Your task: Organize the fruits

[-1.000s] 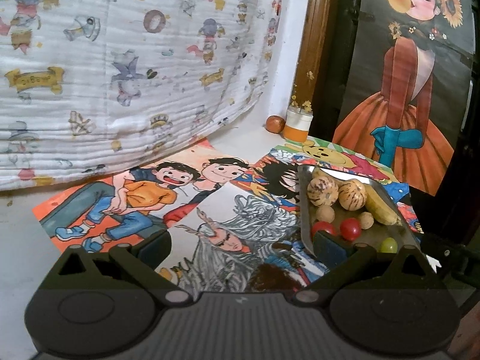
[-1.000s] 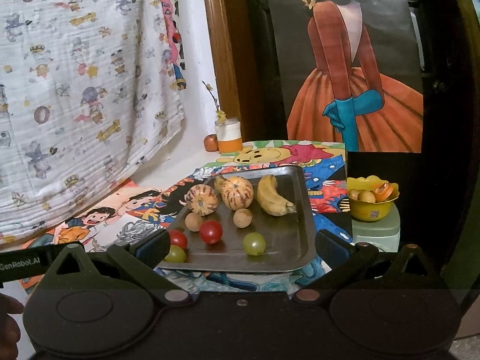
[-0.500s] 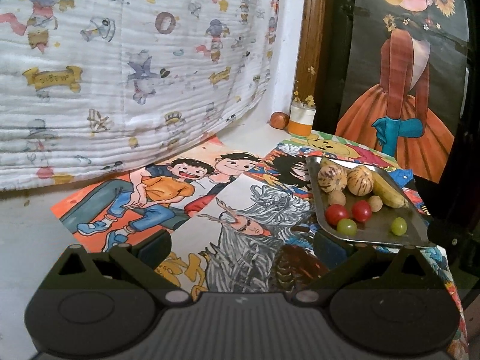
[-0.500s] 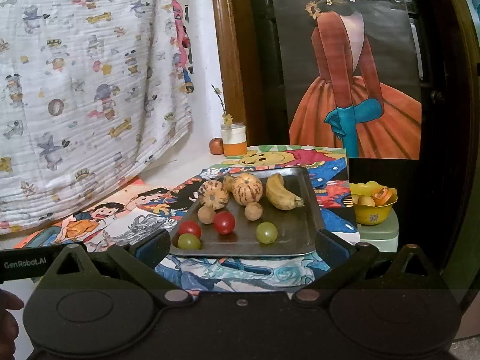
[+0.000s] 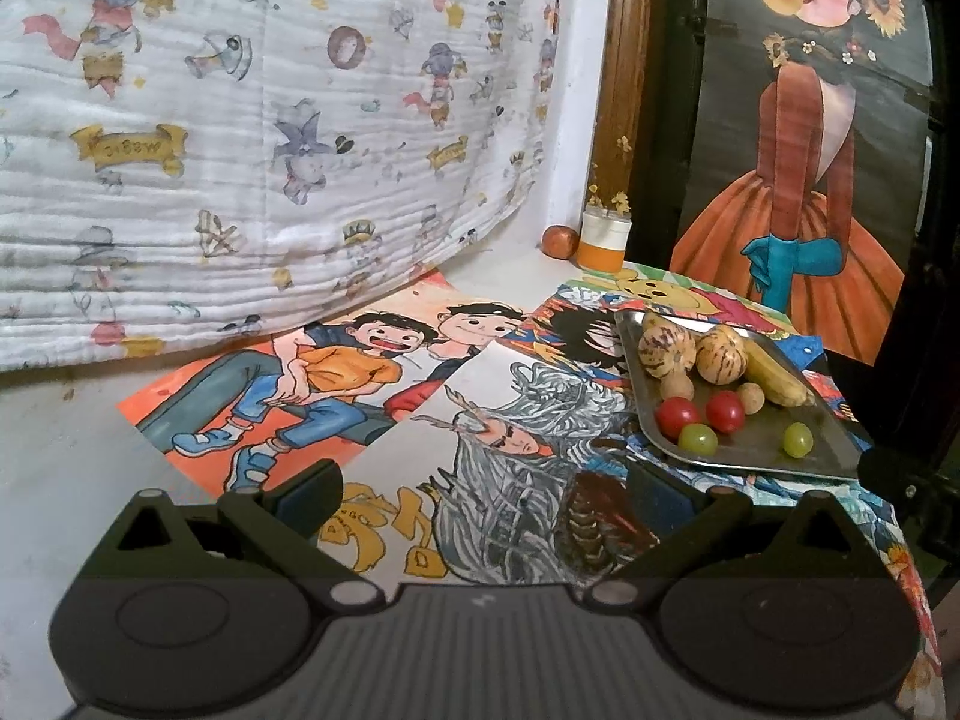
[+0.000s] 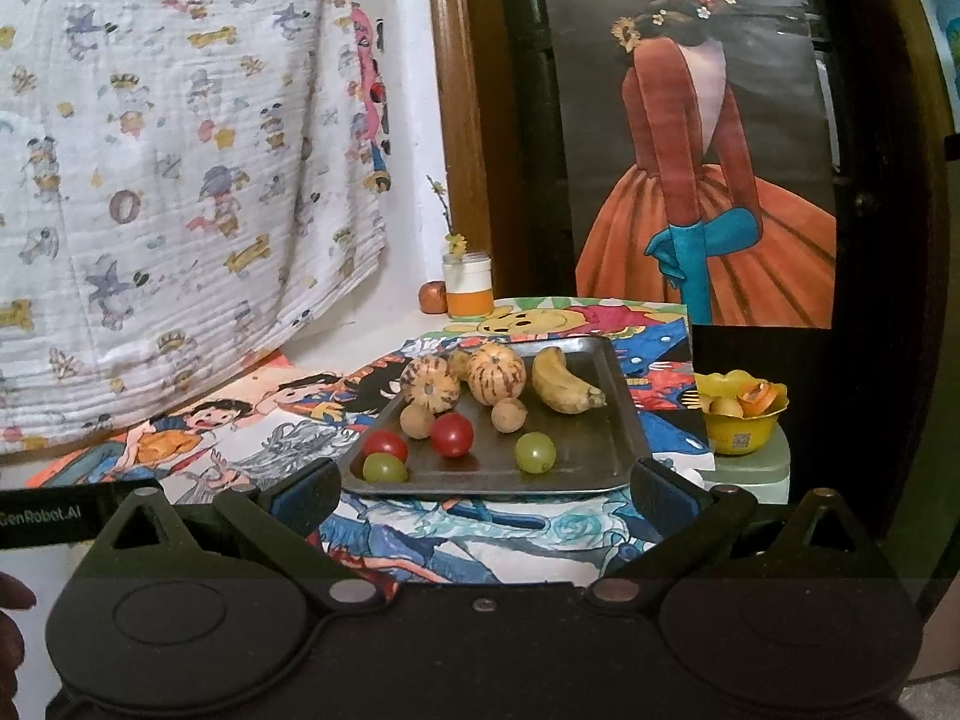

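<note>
A grey metal tray (image 6: pixel 606 450) (image 5: pixel 762 450) lies on a table covered with cartoon posters. It holds two striped melons (image 6: pixel 497 373), a banana (image 6: pixel 561 387) (image 5: pixel 774 375), red tomatoes (image 6: pixel 451 434) (image 5: pixel 725 411), green grapes (image 6: pixel 534 452) (image 5: pixel 797 439) and small brown fruits (image 6: pixel 509 415). My right gripper (image 6: pixel 483 489) is open and empty, just in front of the tray's near edge. My left gripper (image 5: pixel 480 489) is open and empty, above the posters, left of the tray.
A yellow bowl (image 6: pixel 741 414) with fruit pieces sits on a pale green stand right of the table. An orange-and-white jar (image 6: pixel 469 285) and a round reddish fruit (image 6: pixel 433 297) stand at the back. A patterned white cloth (image 5: pixel 240 120) hangs behind. A painted door (image 6: pixel 708 150) is at right.
Both grippers have drawn back from the tray, so it looks smaller and farther. Both stay open and empty. The fruits have not moved.
</note>
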Motion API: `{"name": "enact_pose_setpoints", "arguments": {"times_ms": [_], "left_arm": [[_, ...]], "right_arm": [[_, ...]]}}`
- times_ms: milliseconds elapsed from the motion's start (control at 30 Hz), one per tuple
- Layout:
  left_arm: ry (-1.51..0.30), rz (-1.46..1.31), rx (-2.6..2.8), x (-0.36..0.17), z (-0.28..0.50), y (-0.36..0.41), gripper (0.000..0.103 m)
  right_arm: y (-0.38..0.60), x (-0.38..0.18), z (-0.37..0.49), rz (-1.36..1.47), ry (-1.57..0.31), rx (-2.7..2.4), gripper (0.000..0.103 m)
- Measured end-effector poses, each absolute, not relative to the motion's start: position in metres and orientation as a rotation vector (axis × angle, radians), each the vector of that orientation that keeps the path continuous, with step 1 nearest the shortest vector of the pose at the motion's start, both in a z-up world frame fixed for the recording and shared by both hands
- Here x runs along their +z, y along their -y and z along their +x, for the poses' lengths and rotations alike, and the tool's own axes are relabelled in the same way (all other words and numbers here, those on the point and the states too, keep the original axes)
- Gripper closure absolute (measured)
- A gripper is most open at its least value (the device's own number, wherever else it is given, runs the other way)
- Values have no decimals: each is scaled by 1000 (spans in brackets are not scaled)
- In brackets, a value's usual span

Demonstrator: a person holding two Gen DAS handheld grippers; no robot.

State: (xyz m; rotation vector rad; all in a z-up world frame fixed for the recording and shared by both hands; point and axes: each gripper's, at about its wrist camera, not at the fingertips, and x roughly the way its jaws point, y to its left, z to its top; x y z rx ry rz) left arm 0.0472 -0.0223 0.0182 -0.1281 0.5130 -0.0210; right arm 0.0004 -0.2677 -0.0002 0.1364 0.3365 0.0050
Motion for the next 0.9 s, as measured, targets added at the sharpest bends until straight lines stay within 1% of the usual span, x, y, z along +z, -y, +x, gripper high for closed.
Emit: {"name": "enact_pose_setpoints", "arguments": {"times_ms": [900], "left_arm": [[-484, -99, -30, 6, 30, 14, 0]], "right_arm": [[264, -19, -21, 131, -306, -16, 0]]}}
